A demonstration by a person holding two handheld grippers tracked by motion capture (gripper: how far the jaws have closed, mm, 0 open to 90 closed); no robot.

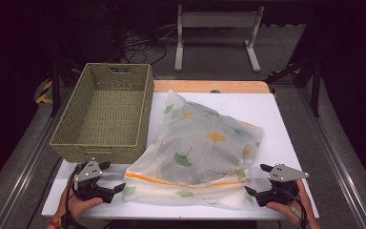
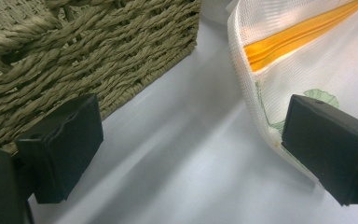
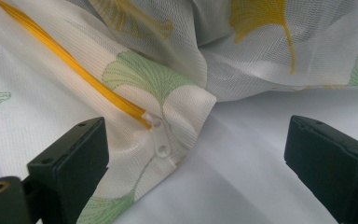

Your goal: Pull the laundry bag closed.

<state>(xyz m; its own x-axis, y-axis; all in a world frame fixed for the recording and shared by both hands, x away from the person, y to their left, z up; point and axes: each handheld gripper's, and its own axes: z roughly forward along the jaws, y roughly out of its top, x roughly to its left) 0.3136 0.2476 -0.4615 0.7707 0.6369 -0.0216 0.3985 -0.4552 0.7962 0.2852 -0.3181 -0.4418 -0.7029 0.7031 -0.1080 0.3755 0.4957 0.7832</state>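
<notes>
A mesh laundry bag, white with green and yellow ginkgo leaves and an orange zipper, lies in the middle of the white counter. Its zipper edge is turned toward the person, at 6 o'clock of the bag, probably so that both hands can reach the two ends of this edge.

The left gripper waits at 8 o'clock of the bag, just beside the near left corner. In the left gripper view its jaws stand wide apart with only bare counter between them; the bag comes near one jaw, but whether it touches I cannot tell. The right gripper is at 4 o'clock, near the right corner. In the right gripper view its jaws are also spread wide, and the corner with the zipper end lies between them, but nothing presses on it. I judge that both grippers are placed to take the two corners of this edge.

A woven basket, with nothing inside, stands at 9 o'clock of the bag, its near wall close to the left gripper. The bag leans against its right wall. This wall leaves the left gripper little room.
</notes>
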